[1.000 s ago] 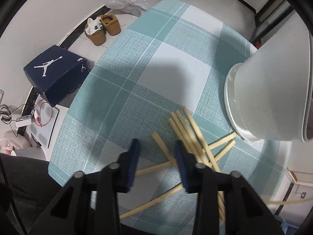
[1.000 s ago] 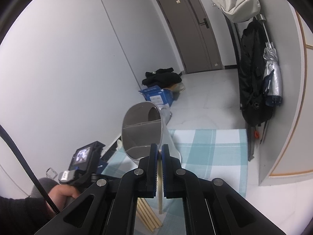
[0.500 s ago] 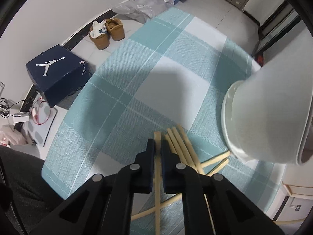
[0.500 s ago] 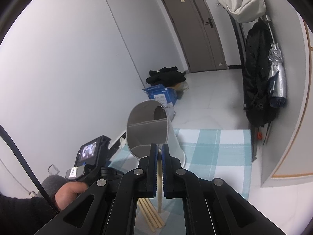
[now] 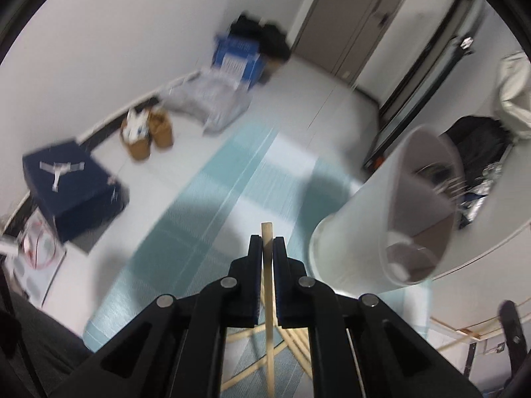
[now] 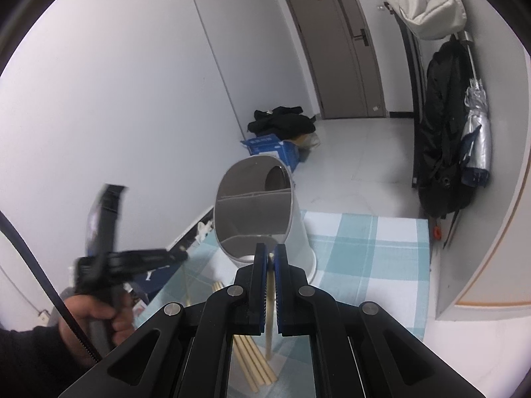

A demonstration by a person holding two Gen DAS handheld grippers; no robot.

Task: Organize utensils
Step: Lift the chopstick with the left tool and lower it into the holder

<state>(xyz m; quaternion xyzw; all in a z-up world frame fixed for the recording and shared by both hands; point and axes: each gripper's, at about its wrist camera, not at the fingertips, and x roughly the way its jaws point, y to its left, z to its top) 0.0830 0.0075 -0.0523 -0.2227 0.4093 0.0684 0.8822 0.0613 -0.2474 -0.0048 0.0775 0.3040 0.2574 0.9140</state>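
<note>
Clamping one chopstick (image 5: 267,232) in your left gripper (image 5: 267,248), you hold it beside the tilted white holder (image 5: 381,232) above the checked table (image 5: 199,219); your right gripper (image 6: 270,258) pinches another chopstick (image 6: 269,328).

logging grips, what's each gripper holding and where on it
Left gripper and right gripper each pinch one wooden chopstick close to its upper end.
</note>
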